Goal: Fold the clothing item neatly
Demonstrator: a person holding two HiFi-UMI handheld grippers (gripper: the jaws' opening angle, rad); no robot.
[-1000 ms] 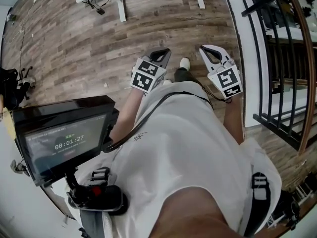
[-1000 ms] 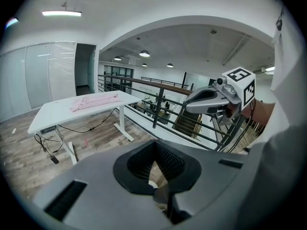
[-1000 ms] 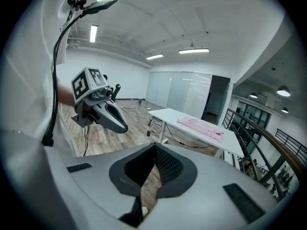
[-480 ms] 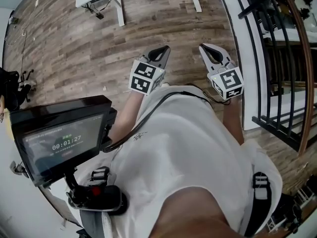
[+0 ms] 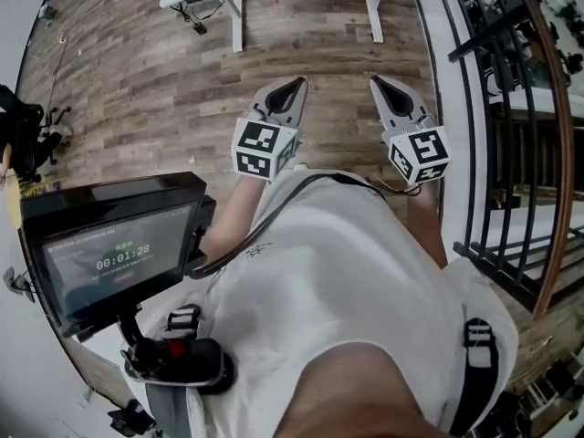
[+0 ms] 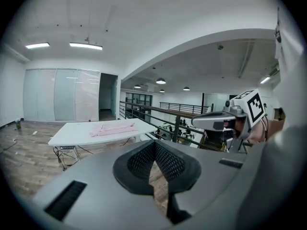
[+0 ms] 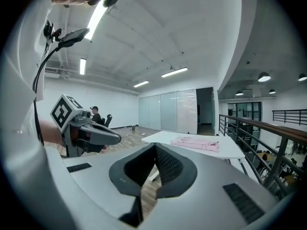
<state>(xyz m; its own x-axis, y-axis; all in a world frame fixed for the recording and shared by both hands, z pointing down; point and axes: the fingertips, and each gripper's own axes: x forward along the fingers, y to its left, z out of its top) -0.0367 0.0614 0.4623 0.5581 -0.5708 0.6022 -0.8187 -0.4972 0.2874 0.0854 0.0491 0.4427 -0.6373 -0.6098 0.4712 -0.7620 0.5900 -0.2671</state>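
Hand-held gripper, left (image 5: 294,86): mine, clenched, empty. Hand-held gripper, right (image 5: 380,83): same. Pink clothing item (image 6: 112,127): flat on white bench (image 6: 72,136), well ahead of both. Folding: possibly done, I cannot tell; nothing in hand.

Left gripper (image 5: 296,84), right gripper (image 5: 375,82) hover above floor (image 5: 155,89).

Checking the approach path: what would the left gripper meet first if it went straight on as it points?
The left gripper, shut and empty, angles downward: probably bare wooden floor first, short of the white table with the pink garment. Depth is unclear.
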